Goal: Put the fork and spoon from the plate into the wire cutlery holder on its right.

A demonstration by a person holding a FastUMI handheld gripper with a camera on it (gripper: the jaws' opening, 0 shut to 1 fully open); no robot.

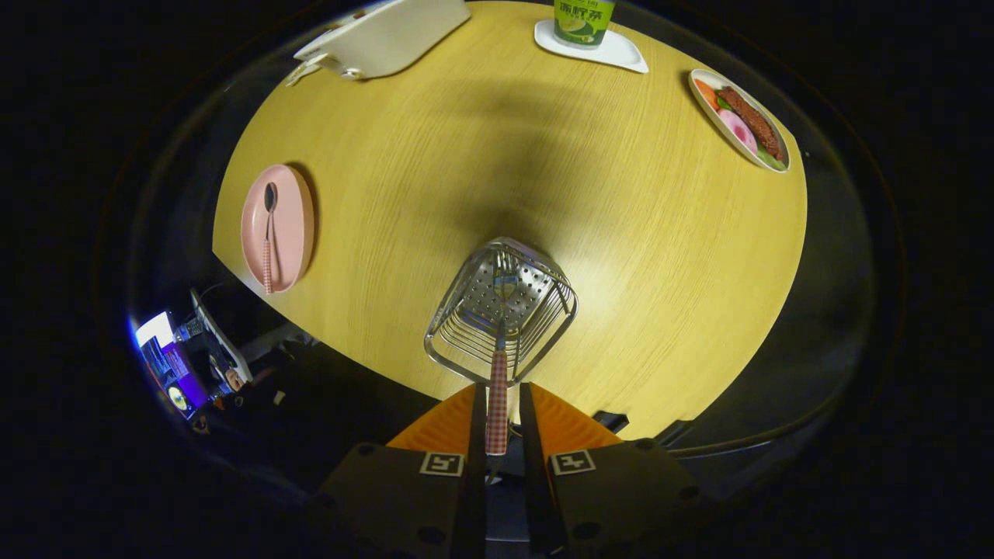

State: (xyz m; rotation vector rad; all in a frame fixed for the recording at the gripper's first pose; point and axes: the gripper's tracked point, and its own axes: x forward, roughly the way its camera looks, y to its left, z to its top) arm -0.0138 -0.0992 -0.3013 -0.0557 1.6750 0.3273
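The tongs are closed on the checked handle of the fork, both fingers pressing its sides, and the fork's tines reach down into the wire cutlery holder just ahead of the fingers. The holder stands on the round wooden counter near its close edge. Well to the left lies the pink plate with the spoon resting on it. At the far side sit a white tray, a green cup on a white coaster, and, far right, a dish of food.
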